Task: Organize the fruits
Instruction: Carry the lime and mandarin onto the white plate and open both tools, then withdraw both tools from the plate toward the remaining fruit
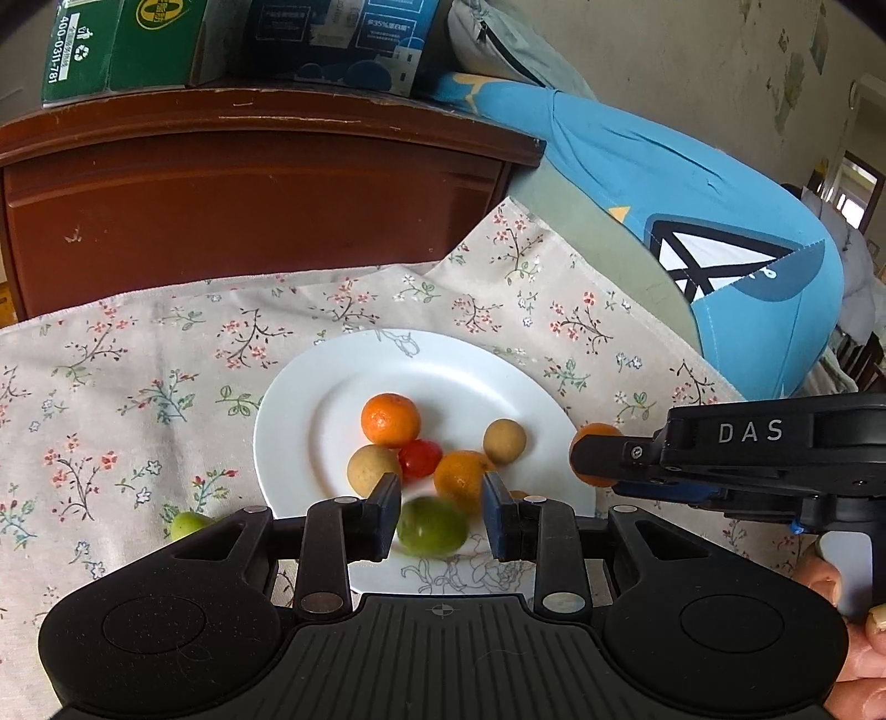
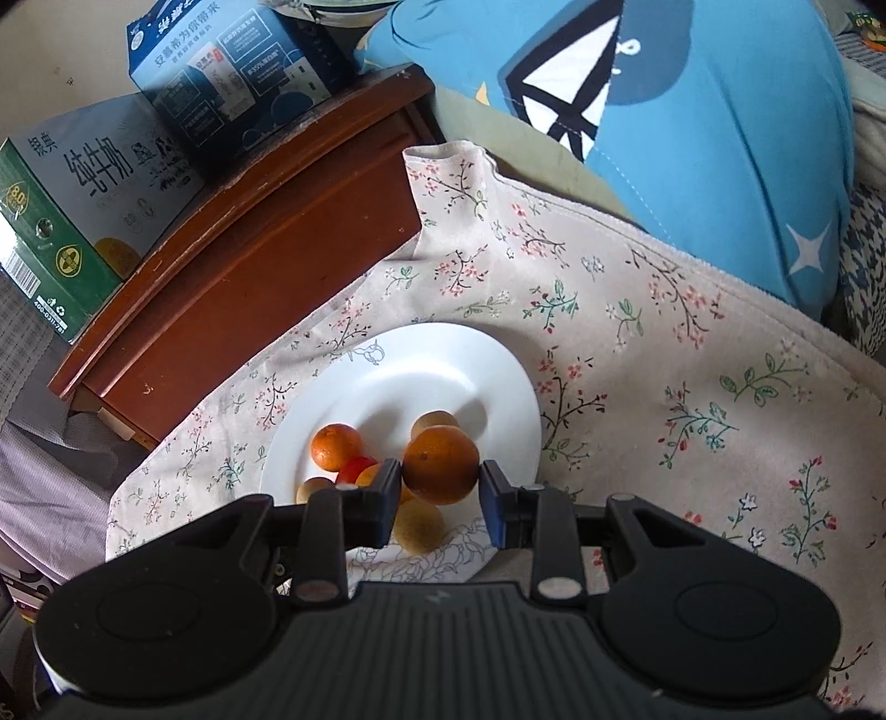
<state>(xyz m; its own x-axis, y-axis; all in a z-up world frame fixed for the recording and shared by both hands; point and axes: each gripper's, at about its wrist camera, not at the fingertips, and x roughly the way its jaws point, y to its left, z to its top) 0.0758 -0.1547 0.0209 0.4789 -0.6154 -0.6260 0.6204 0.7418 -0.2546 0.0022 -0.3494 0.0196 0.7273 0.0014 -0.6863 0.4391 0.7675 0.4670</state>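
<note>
A white plate (image 1: 299, 404) on the floral cloth holds two oranges (image 1: 390, 419), a red fruit (image 1: 420, 457) and two tan fruits (image 1: 504, 441). My left gripper (image 1: 441, 515) is open above the plate's near rim, with a blurred green fruit (image 1: 432, 526) between its jaws, touching neither. A second green fruit (image 1: 187, 525) lies on the cloth to the left. My right gripper (image 2: 441, 490) is shut on an orange (image 2: 441, 465) and holds it over the plate (image 2: 498, 387). In the left wrist view the right gripper (image 1: 595, 459) is at the plate's right rim.
A brown wooden cabinet (image 1: 249, 194) stands behind the cloth, with cartons (image 1: 122, 44) on top. A blue pillow (image 1: 692, 221) lies at the back right. The floral cloth (image 2: 692, 360) extends to the right of the plate.
</note>
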